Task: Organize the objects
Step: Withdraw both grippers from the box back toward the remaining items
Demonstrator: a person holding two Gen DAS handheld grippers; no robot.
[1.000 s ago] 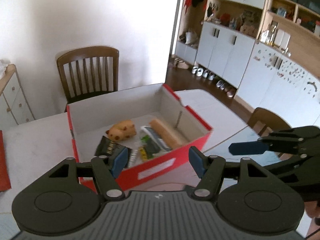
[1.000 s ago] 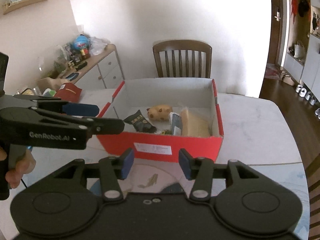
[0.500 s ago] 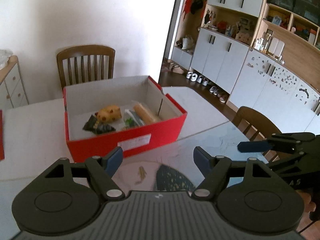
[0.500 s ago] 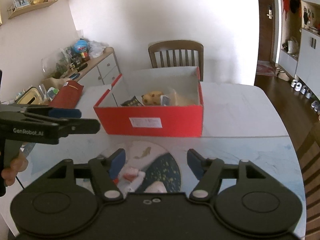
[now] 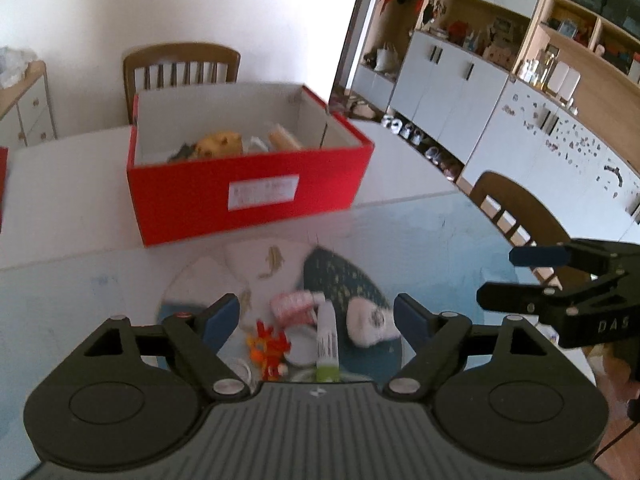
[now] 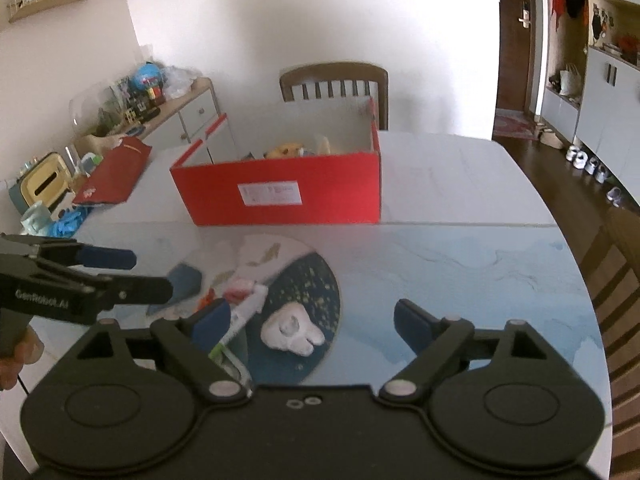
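A red shoebox (image 5: 256, 196) stands on the table with a yellow plush toy (image 5: 220, 145) and other items inside; it also shows in the right wrist view (image 6: 280, 196). On the round mat near me lie a white plush toy (image 6: 292, 330), a white tube with green end (image 5: 327, 338), a pink-and-white item (image 5: 294, 306) and an orange-red toy (image 5: 268, 350). My left gripper (image 5: 318, 318) is open and empty above these loose items. My right gripper (image 6: 312, 320) is open and empty above the white plush toy.
A round patterned mat (image 6: 316, 280) lies on a blue glass-covered table (image 6: 460, 264). A red box lid (image 6: 116, 172) leans at the left. Wooden chairs stand behind the box (image 6: 334, 80) and at the right (image 5: 520, 204). A cluttered sideboard (image 6: 160, 112) is far left.
Both grippers pulled back from the red box toward the near table edge. The loose items on the round mat have come into view beneath them. Both stay open.
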